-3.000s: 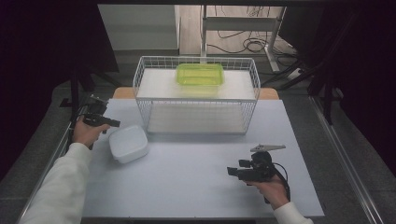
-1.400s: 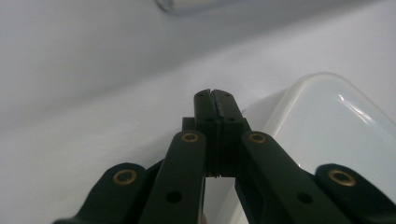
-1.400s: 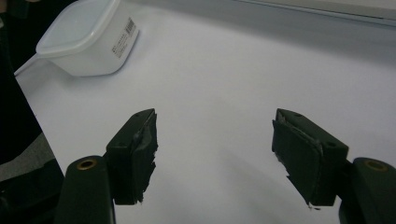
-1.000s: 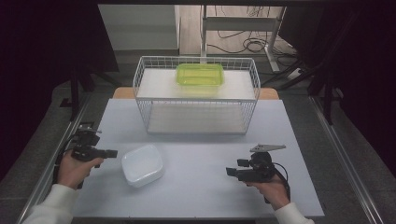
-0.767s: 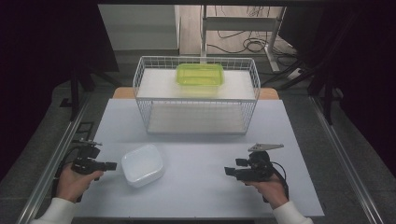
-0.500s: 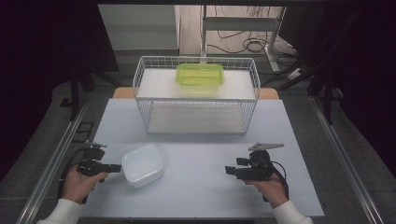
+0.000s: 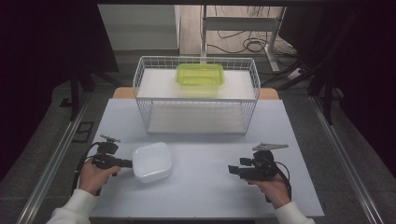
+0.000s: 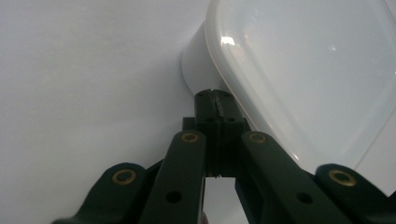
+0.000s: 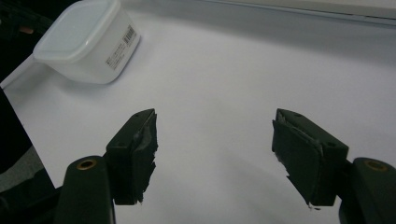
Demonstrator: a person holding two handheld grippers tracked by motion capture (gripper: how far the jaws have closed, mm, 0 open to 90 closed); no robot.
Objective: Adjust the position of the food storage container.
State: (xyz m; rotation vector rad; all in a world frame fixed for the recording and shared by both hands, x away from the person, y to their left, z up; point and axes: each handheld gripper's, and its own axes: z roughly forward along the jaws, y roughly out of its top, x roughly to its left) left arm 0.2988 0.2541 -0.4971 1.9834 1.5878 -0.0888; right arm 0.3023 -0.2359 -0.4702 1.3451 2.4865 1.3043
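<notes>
High view: a white lidded plastic container point(image 7: 151, 161) rests on the pale surface point(image 7: 205, 186), toward the person's left and in front of a white wire basket point(image 7: 196, 95). The basket stands at the far middle of the surface; a translucent green container point(image 7: 200, 73) sits at its far side, though whether in it or on top of it cannot be told. The left claw point(image 7: 132, 163) meets the container's left edge, held by the left hand point(image 7: 95, 176).

Left gripper view: the left claw point(image 8: 215, 100) is pressed together on the rim of the container point(image 8: 299, 70), where the lid overhangs the wall; no gap shows between the jaws. The container lies ahead and to the right of the jaws, its lid glossy with two small highlights.

High view: the right claw point(image 7: 231, 169) hovers low over the surface, well apart from the container, pointing toward it; the right hand point(image 7: 273, 189) holds it.

Right gripper view: the right claw point(image 9: 215, 154) stands wide, with bare surface point(image 9: 224, 84) between the jaws. The container point(image 9: 86, 39) appears at upper left, a printed label on its side wall.
</notes>
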